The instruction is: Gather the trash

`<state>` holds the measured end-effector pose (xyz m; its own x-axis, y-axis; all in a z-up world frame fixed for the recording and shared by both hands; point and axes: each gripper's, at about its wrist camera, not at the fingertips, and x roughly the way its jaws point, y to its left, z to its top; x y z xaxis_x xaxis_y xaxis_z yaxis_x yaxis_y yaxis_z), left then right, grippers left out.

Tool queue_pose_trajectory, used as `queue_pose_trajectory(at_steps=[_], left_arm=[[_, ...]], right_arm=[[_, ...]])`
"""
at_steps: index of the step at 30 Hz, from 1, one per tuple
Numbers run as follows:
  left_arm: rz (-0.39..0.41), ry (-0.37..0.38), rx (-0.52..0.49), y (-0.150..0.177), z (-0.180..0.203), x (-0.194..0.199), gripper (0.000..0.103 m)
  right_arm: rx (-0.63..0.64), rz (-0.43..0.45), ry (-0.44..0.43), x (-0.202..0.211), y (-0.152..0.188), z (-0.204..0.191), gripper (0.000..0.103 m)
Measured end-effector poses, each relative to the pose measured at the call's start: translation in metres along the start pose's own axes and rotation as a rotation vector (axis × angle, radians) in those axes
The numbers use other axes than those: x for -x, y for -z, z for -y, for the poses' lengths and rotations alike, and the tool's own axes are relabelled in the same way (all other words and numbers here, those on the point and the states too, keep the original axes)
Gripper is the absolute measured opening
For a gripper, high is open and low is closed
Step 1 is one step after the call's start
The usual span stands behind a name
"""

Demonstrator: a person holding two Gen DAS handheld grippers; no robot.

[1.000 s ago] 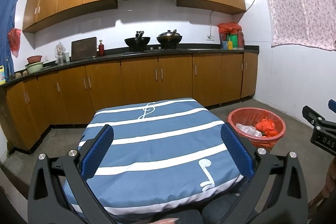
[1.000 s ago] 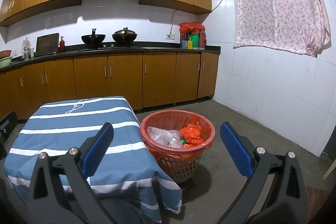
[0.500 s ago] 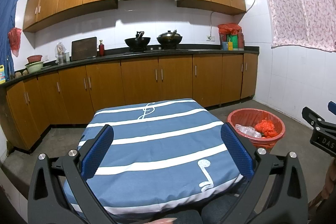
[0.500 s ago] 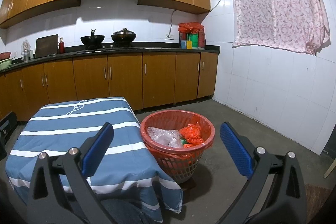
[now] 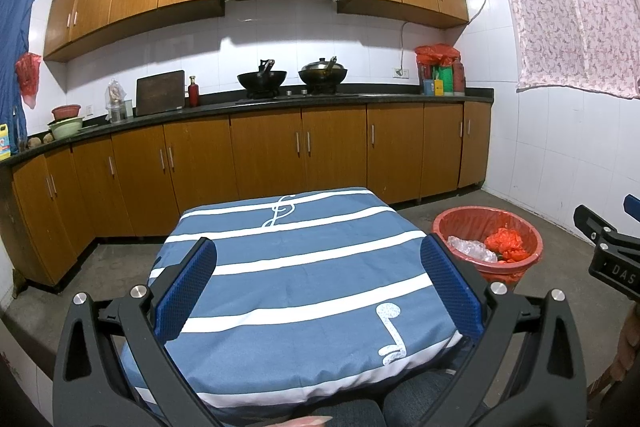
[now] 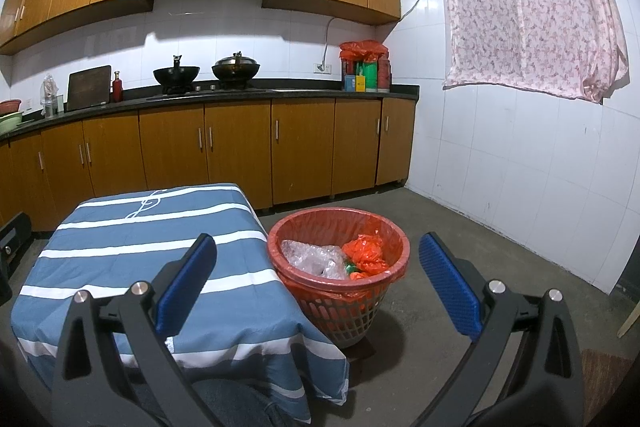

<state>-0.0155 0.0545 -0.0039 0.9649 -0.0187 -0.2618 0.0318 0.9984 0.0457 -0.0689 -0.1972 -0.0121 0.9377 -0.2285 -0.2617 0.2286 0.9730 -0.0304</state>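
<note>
A red-lined trash basket (image 6: 394,241) stands on the floor right of the table; it also shows in the left wrist view (image 5: 532,231). It holds a clear crumpled plastic bag (image 6: 312,259) and an orange plastic bag (image 6: 366,253). My left gripper (image 5: 318,281) is open and empty above the blue striped tablecloth (image 5: 288,259). My right gripper (image 6: 316,275) is open and empty, held in front of the basket, near the table's right edge (image 6: 280,267). The right gripper's body shows at the right edge of the left wrist view (image 5: 608,259).
Wooden base cabinets (image 5: 280,151) with a dark counter run along the back wall, with two woks (image 5: 262,79) on the stove. A white tiled wall (image 6: 520,167) with a pink curtain (image 6: 532,3) is on the right. Bare concrete floor (image 6: 460,223) surrounds the basket.
Both views shifted only slightly. Both grippers stay open and empty, and the trash in the basket has not moved.
</note>
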Motion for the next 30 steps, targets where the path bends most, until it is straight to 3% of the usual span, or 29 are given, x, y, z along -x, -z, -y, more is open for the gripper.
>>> queue_pose_trajectory(at_steps=[30], left_arm=[[-0.005,-0.006,0.010,-0.0010,0.0003,0.0022,0.101]], right_arm=[[-0.010,-0.010,0.000,-0.0037,0.0085,-0.0024,0.099]])
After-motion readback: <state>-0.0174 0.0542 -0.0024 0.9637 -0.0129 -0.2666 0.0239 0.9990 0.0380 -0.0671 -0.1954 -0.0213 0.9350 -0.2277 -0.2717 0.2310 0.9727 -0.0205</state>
